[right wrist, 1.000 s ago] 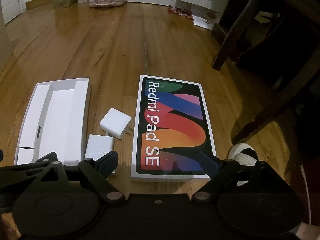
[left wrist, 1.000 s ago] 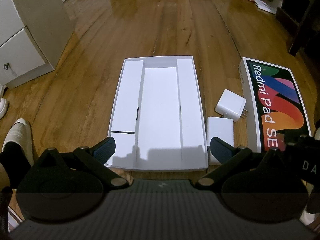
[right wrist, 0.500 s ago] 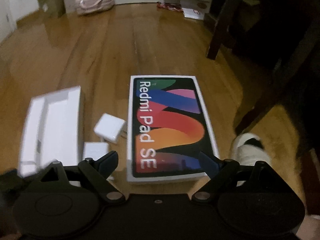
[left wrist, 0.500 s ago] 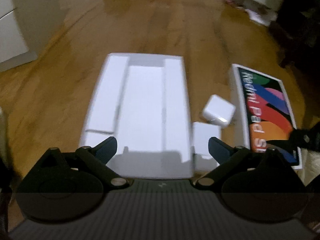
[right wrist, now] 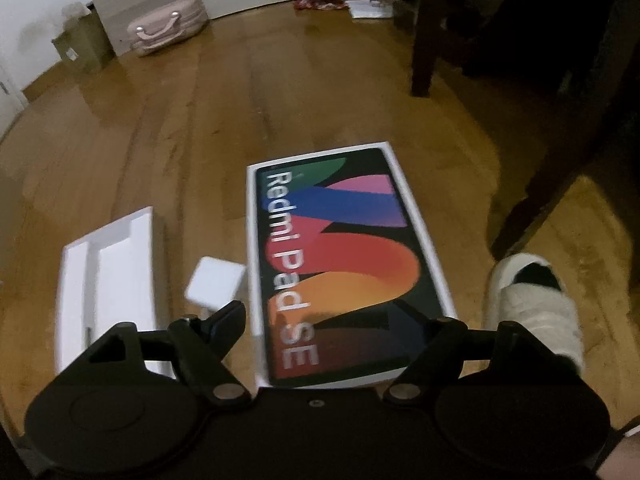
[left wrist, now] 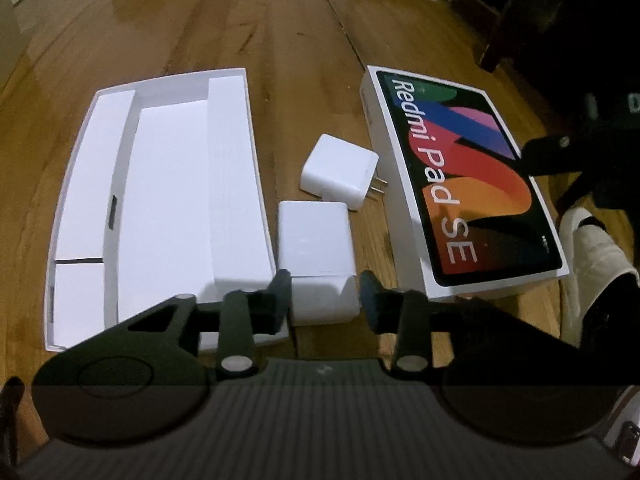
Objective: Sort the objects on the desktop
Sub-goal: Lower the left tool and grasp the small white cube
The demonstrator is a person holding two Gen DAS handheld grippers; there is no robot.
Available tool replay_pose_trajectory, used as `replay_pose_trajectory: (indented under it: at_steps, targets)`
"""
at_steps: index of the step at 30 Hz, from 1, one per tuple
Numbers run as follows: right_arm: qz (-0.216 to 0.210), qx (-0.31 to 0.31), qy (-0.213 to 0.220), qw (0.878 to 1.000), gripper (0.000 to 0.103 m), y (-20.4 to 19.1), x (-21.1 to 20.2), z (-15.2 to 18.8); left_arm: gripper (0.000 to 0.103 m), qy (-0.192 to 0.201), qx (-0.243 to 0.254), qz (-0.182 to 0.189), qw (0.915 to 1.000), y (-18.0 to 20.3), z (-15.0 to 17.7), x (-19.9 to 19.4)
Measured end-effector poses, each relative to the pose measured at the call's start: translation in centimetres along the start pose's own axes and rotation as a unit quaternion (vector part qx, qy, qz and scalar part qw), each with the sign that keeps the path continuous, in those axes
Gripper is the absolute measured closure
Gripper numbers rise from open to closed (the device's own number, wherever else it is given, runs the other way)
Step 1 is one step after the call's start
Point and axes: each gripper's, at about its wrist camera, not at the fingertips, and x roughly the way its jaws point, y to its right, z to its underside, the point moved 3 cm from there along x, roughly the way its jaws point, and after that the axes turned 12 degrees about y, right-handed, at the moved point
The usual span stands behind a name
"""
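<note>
Left wrist view: the left gripper (left wrist: 324, 300) is closed on the near end of the small box (left wrist: 316, 240), one finger on each long side. The box lies flat on the floor (left wrist: 280, 40), just beside the right wall of the tray (left wrist: 232, 92), the two almost touching. A grip at the narrow end was probably chosen because the box can then be lifted and lowered into one of the tray's empty compartments, which is judged to be the step in hand. The charger (left wrist: 340, 172) lies just beyond the box, near the tray, with its prongs turned away from it. The tablet box (left wrist: 460, 184) lies further from the tray, past the charger, print side up.

Right wrist view: the jaws of the right gripper (right wrist: 332, 328) are closing around the near end of the tablet box (right wrist: 340, 248), which lies between them. No contact of the pads with its sides can be made out.

Only the left view shows the tray's compartments and the grip on the small box; in the right view that box is hidden behind a finger and the tray is blurred. Only the right view shows a shoe (right wrist: 536, 308) on the far side of the tablet box from the tray.
</note>
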Motion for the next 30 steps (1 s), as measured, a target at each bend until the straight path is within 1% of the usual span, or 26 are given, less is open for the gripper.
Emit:
replay_pose_trajectory:
  at_steps: [1, 4, 8, 13, 18, 24, 30]
  targets:
    - [0.004, 0.0, 0.002, 1.0, 0.02, 0.2, 0.0, -0.1, 0.067, 0.0, -0.003, 0.003, 1.0, 0.0, 0.0, 0.1]
    - [-0.005, 0.008, 0.006, 1.0, 0.02, 0.5, -0.2, -0.3, 0.067, -0.003, -0.014, 0.01, 0.9998, 0.0, 0.2, 0.6]
    - [-0.006, 0.005, 0.005, 1.0, 0.02, 0.4, -0.3, -0.2, 0.067, 0.005, -0.008, 0.015, 0.9998, 0.4, 0.3, 0.7]
    - [-0.011, -0.004, 0.003, 1.0, 0.02, -0.2, -0.2, 0.0, 0.064, 0.003, -0.003, 0.003, 1.0, 0.3, 0.2, 0.7]
    - [-0.008, -0.009, -0.003, 1.0, 0.02, -0.4, -0.1, 0.2, 0.064, -0.003, 0.012, -0.008, 0.9999, 0.3, 0.5, 0.7]
    - [-0.003, -0.008, -0.004, 1.0, 0.02, -0.4, -0.1, 0.4, 0.062, 0.0, 0.02, -0.009, 0.9998, 0.5, 0.6, 0.6]
    - [0.0, -0.005, -0.005, 1.0, 0.02, -0.4, -0.1, 0.5, 0.062, -0.014, 0.021, 0.0, 0.9997, 0.9, 0.7, 0.4]
